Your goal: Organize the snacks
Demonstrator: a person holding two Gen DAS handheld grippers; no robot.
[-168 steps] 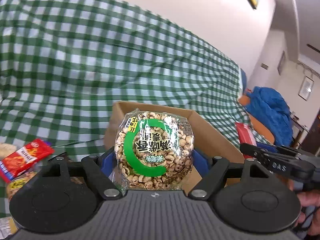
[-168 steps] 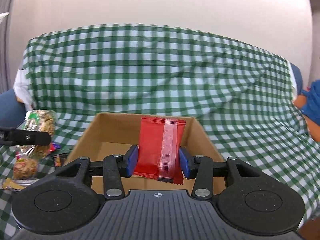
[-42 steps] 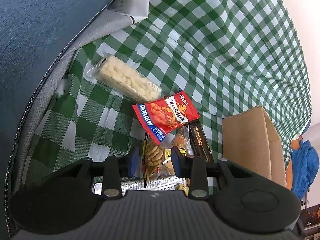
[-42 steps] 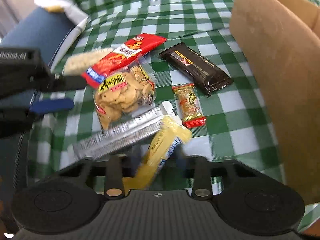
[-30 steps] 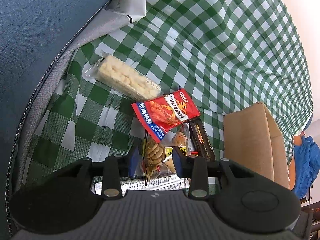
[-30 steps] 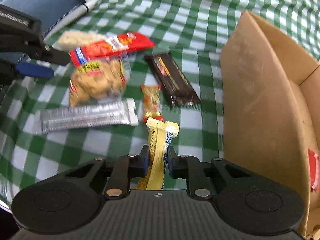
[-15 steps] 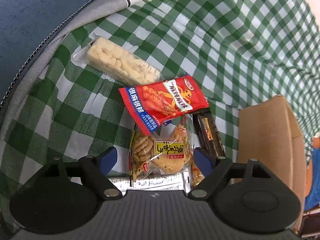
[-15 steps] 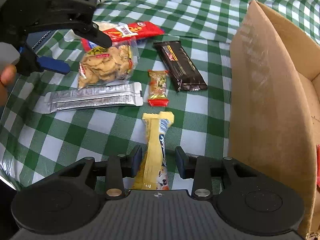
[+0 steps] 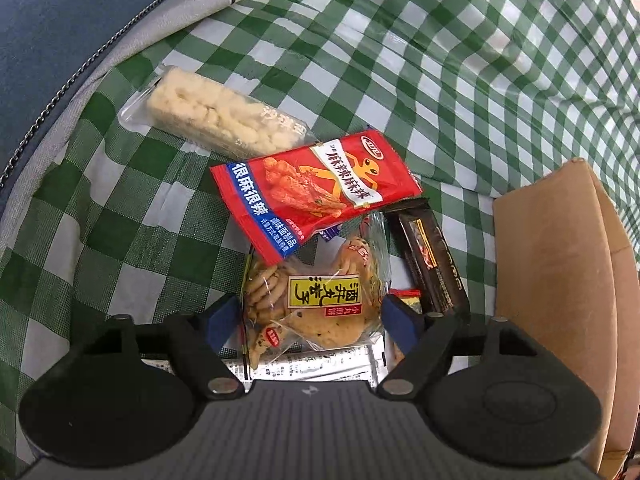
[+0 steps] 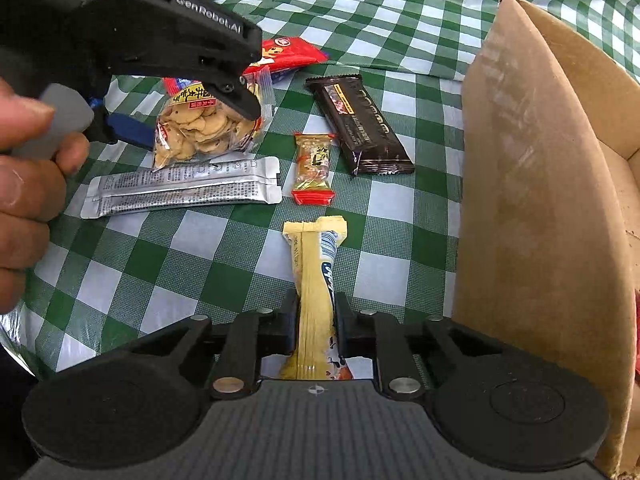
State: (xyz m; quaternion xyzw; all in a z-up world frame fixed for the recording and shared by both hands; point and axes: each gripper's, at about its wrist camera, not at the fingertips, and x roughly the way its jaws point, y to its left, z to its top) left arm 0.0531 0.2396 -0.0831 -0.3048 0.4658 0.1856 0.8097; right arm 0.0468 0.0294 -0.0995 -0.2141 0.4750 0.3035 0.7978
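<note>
A: Where is the right tool [image 10: 316, 320]?

B: Low over the green checked cloth [image 10: 192, 264], angled downward, pinching a yellow snack bar [image 10: 316, 280]. Both fingers press its wrapper near one end. The bar's long axis runs straight away from the tool, its far sealed end pointing toward the small orange candy [image 10: 313, 168], just short of it.

A: And the left tool [image 9: 312, 316]?

B: Its jaws stand apart and are closing around the clear bag of small biscuits [image 9: 312, 300]. The blue pads [image 9: 218, 316] sit just beside the bag's two sides; I cannot see them pressing it. A hand [image 10: 24, 160] grips that tool's handle.

A: What lies around the bag?

B: A red spicy-snack packet [image 9: 316, 188] overlaps its far edge, long axis slanting across. Beyond that lies a pale puffed-rice bar [image 9: 216, 120]. A silver stick pack [image 10: 182, 190] lies crosswise just beside the bag's near edge. A dark chocolate bar [image 10: 360, 124] lies diagonally between the candy and the cardboard box [image 10: 532, 200], whose brown wall stands to the right.
</note>
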